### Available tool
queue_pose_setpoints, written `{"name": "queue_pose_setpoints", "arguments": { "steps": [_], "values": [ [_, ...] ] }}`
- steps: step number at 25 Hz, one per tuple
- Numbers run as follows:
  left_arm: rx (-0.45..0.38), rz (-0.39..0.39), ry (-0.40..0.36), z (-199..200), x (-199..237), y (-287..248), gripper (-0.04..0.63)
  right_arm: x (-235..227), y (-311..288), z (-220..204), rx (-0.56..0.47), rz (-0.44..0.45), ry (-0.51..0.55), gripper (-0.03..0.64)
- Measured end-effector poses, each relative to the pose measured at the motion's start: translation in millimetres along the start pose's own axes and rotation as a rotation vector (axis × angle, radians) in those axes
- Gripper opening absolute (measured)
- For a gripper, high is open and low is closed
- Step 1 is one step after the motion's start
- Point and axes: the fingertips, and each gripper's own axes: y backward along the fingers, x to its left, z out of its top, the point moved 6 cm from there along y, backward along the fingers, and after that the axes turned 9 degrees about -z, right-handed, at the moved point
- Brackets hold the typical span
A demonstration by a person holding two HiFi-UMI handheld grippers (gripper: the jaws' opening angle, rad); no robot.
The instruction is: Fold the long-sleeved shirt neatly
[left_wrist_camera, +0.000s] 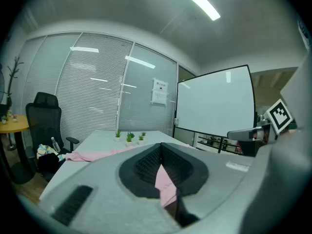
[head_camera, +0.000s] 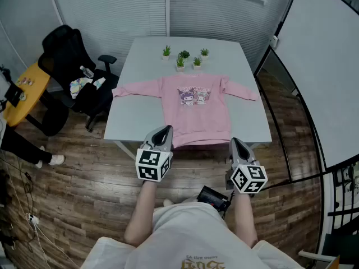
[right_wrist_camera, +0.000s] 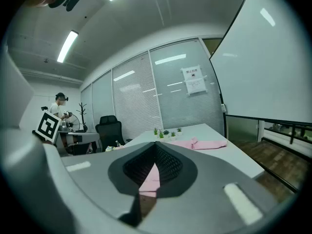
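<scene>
**Our pink shirt [head_camera: 193,108] lies flat**

We hold our left claw [head_camera: 164,130] and right claw [head_camera: 235,143] shut tight, with nothing in them, near the table's [head_camera: 140,60] front edge. The pink shirt rests on the table, sleeves spread wide.

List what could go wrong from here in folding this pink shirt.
1. The five small green potted plants stand just beyond the collar of the pink long-sleeved shirt; a hem swung forward may topple them.
2. One sleeve cuff reaches the edge of the pale grey table and may slide off.
</scene>
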Motion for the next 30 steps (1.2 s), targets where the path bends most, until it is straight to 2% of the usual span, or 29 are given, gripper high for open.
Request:
{"name": "queue_pose_setpoints", "arguments": {
  "steps": [6,10,13,14,15,16,21,28,30],
  "values": [
    [-0.002,-0.004,0.018,-2,6,-1,0.008,4,-3,-2,0.003,-0.003,0.013,0.011],
    [-0.016,-0.021,0.045,-1,8,1,0.008,9,-3,-4,0.017,-0.012,0.075,0.011],
    [-0.041,-0.064,0.063,1,6,-1,0.014,9,-5,-8,0.018,-0.034,0.089,0.009],
    [-0.040,-0.096,0.077,0,4,-4,0.115,8,-6,-10,0.021,-0.027,0.079,0.071],
    [-0.034,-0.128,0.093,-2,1,-8,0.269,7,-7,-11,0.029,-0.017,0.066,0.211],
    [-0.026,-0.149,0.104,-3,-2,-10,0.343,6,-8,-13,0.042,-0.013,0.054,0.301],
    [-0.005,-0.166,0.065,-4,-9,-16,0.356,2,-7,-13,0.060,-0.055,0.056,0.310],
    [0.015,-0.204,0.070,-7,-13,-23,0.356,-4,7,-13,0.046,-0.107,0.043,0.310],
    [0.043,-0.215,0.053,-7,-17,-28,0.356,-8,14,-12,0.046,-0.129,0.040,0.310]
  ]
}}
